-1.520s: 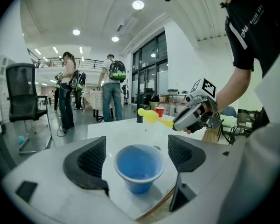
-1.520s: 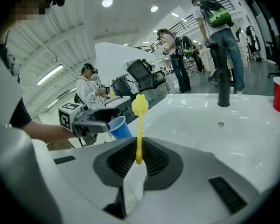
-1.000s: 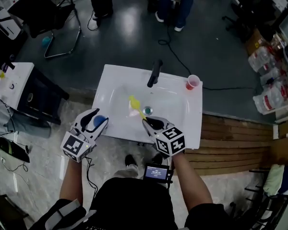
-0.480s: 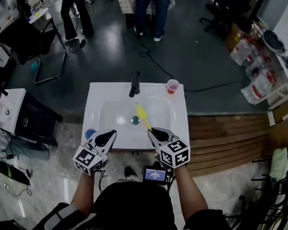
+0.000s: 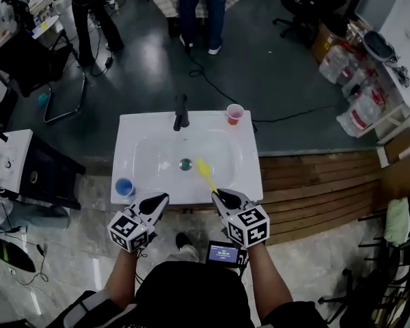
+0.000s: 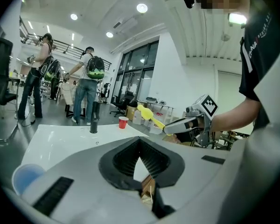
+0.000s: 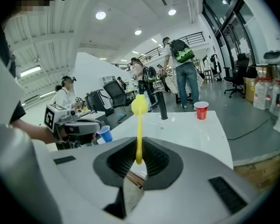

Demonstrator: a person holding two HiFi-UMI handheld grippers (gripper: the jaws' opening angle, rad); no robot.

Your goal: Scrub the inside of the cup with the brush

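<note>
The blue cup stands upright on the front left corner of the white sink, free of both grippers. It also shows low at the left in the left gripper view as the blue cup. My left gripper hangs just off the sink's front edge, to the right of the cup, its jaws shut and empty. My right gripper is shut on the handle of the yellow brush, whose head points out over the basin. The brush rises straight from the jaws.
A black faucet stands at the sink's back edge, with a red cup on the back right corner. The drain sits mid-basin. Wooden boards lie to the right. People stand beyond the sink, with a chair at the far left.
The left gripper has let go of the blue cup, which now stands on the sink's front left corner, and its jaws have shut. Both grippers have drawn back toward the person.
</note>
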